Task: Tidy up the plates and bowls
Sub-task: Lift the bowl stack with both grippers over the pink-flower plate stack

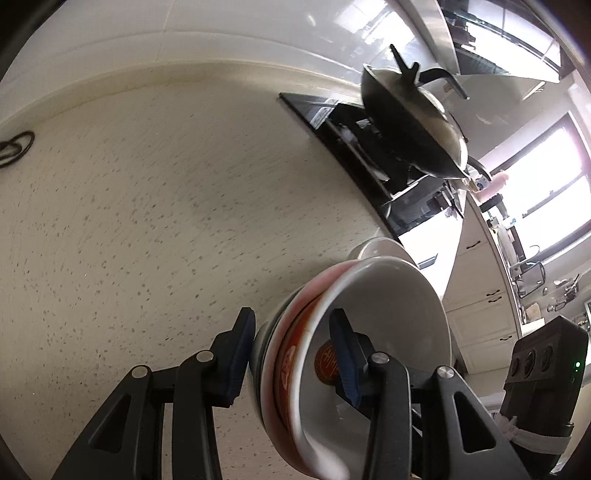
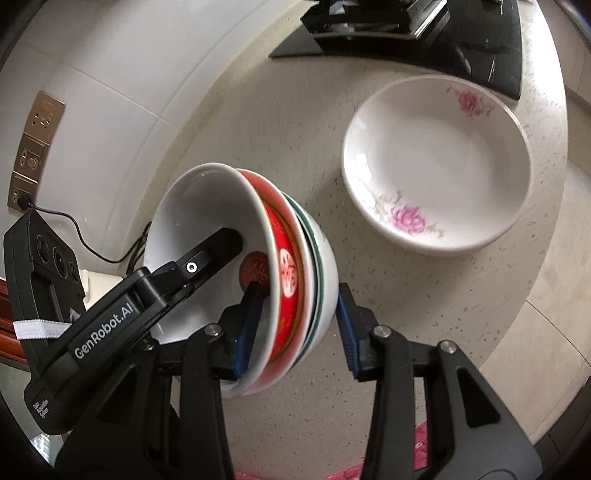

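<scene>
A nested stack of bowls (image 1: 388, 295) hangs tilted above the speckled counter (image 1: 147, 221): a white bowl with a red seal inside, a red patterned one and a green-rimmed one. My left gripper (image 1: 291, 354) is shut on one side of the stack's wall, one pad inside and one outside. My right gripper (image 2: 299, 325) clamps the opposite side of the stack of bowls (image 2: 207, 206) the same way. In the right wrist view the left gripper (image 2: 184, 273) reaches into the bowl from the left. A white plate with pink flowers (image 2: 436, 162) lies on the counter beyond.
A black cooktop (image 2: 406, 29) sits at the far end of the counter, with a lidded wok (image 1: 413, 122) on it. Wall sockets (image 2: 33, 147) and a black cable (image 1: 14, 147) are by the tiled wall. The counter edge drops to the floor on the right.
</scene>
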`<state>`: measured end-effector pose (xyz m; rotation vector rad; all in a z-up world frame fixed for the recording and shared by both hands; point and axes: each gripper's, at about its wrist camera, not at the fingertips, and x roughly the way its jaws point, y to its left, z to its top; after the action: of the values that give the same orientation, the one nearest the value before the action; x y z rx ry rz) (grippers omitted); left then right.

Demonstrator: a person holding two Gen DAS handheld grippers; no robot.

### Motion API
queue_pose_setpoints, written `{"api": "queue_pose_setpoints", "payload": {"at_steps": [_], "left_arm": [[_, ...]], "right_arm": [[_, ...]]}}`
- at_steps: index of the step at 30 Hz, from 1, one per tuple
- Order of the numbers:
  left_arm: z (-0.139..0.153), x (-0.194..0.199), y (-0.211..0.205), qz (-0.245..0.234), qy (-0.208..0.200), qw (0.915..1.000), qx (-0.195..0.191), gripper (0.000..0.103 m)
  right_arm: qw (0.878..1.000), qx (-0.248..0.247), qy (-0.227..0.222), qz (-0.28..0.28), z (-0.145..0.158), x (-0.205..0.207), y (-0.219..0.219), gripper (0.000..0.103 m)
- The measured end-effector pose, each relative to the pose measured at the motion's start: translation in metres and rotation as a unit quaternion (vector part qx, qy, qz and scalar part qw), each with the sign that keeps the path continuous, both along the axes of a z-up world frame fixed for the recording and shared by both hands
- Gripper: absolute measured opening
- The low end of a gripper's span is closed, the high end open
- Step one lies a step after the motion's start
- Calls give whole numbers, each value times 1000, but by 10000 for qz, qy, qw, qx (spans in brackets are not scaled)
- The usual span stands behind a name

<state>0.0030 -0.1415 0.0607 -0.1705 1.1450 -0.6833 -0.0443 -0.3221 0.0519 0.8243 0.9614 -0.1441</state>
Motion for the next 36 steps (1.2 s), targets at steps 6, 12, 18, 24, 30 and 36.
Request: {"api": "queue_pose_setpoints", "payload": {"at_steps": [6, 12, 18, 24, 30, 36], "left_arm": [[10, 1, -18, -155, -62, 9999, -20, 43], [16, 1, -46, -385, -70, 9992, -58, 43], [11, 1, -83, -689, -34, 9976, 2, 43], [1, 4, -118, -908, 21, 9958, 66, 43], [-12, 10, -145, -1024, 160, 9945, 120, 43], [-20, 10, -158, -1106, 139, 9934, 279, 44]], "right_arm": [[9998, -13, -109, -193, 9, -17, -15, 44], [9985, -11, -183, -514, 19, -29, -35, 44], [9960, 65, -130, -880, 16, -46, -68, 44], [9932, 123, -24, -1159, 11, -45, -89, 44], [9908, 207, 105, -1330, 2, -41, -113, 44], [9894, 368, 204, -1392, -14, -34, -126, 44]]}}
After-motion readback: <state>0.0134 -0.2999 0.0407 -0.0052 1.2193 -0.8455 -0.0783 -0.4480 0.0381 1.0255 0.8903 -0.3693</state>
